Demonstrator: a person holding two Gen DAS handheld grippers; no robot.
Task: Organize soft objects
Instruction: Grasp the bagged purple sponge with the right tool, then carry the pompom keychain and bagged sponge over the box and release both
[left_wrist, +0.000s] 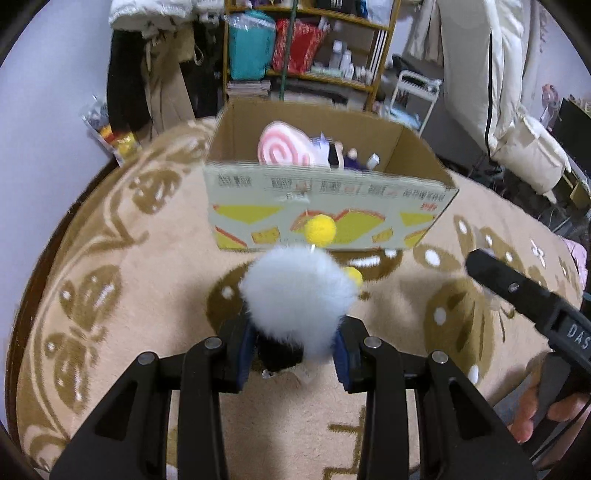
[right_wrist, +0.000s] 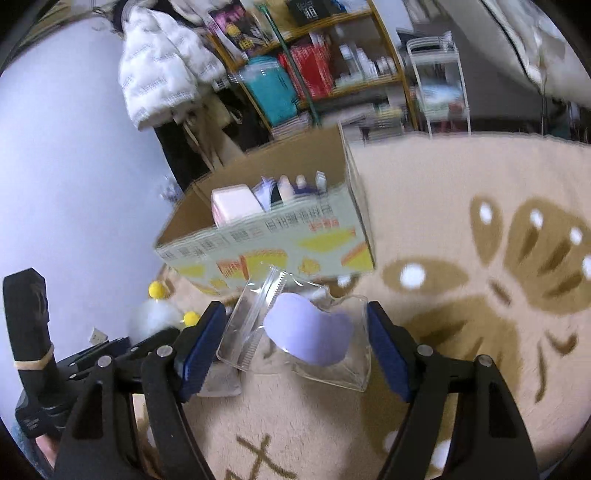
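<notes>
Plush (left_wrist: 299, 291), white and fluffy with yellow pompoms, is clamped between the pads of the left claw (left_wrist: 295, 354). Its body bulges forward and upward past the fingertips, one pompom topmost, so its long axis runs roughly along the claw's pointing line. Straight ahead of that claw, well apart across bare rug (left_wrist: 122, 280), the box (left_wrist: 325, 218) is seen, its near wall facing the claw and its open top tipped into view, with a pink swirl cushion (left_wrist: 282, 147) already inside.

A clear packet (right_wrist: 295, 332) holding a lilac pad is pinched between the right claw (right_wrist: 295, 343) pads, its long axis lying crosswise from pad to pad. For this claw the box lies ahead and slightly left, nearer than for the left.

Judged from this, the coming move turns on carrying either load forward over the near wall; the right claw seems the closer.
</notes>
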